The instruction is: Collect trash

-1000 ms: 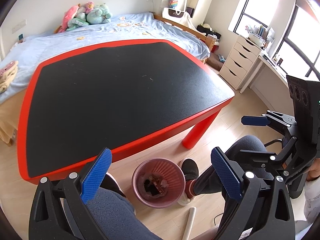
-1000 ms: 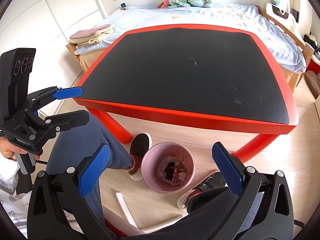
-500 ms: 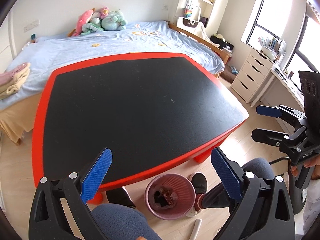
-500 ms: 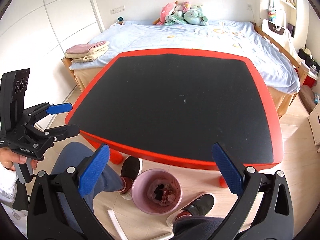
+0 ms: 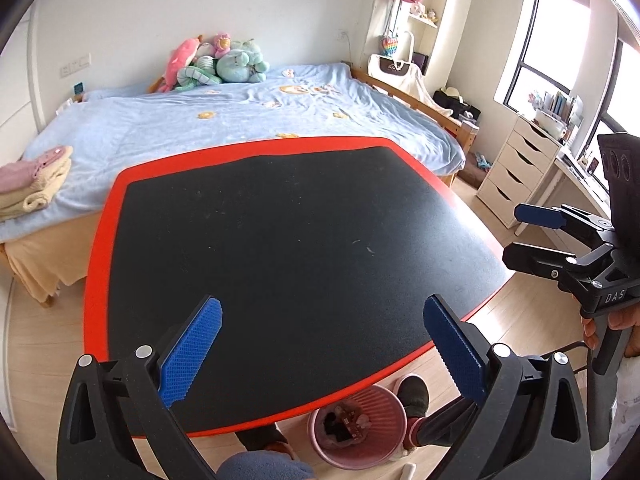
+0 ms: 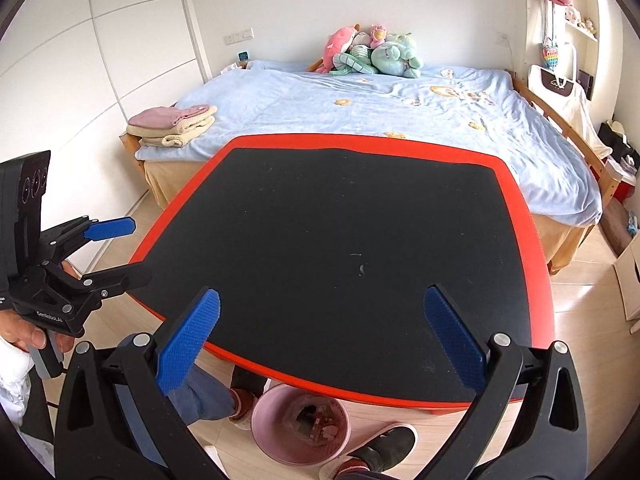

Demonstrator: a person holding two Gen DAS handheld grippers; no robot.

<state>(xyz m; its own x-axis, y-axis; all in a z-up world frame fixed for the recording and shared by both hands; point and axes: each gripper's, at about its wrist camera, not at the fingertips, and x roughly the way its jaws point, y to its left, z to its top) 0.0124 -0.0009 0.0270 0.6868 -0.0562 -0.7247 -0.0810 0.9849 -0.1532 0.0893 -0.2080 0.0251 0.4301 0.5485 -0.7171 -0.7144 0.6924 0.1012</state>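
Note:
A pink waste bin [image 5: 357, 428] with wrappers and scraps inside stands on the floor under the near edge of the red-rimmed black table [image 5: 280, 248]; it also shows in the right wrist view [image 6: 305, 424]. My left gripper [image 5: 320, 344] is open and empty above the table's near edge. My right gripper [image 6: 320, 338] is open and empty too. Each gripper shows in the other's view: the right one [image 5: 536, 236] at the right, the left one [image 6: 116, 252] at the left. I see no trash on the table top.
A bed [image 6: 380, 120] with a blue cover, plush toys [image 6: 372, 54] and folded towels [image 6: 172, 124] stands behind the table. A white drawer unit [image 5: 516, 168] is at the right. The person's legs and shoes [image 6: 380, 448] flank the bin.
Both grippers have risen and tilted up; the table now fills the view and the bin has slid to the bottom edge. Both stayed open and empty.

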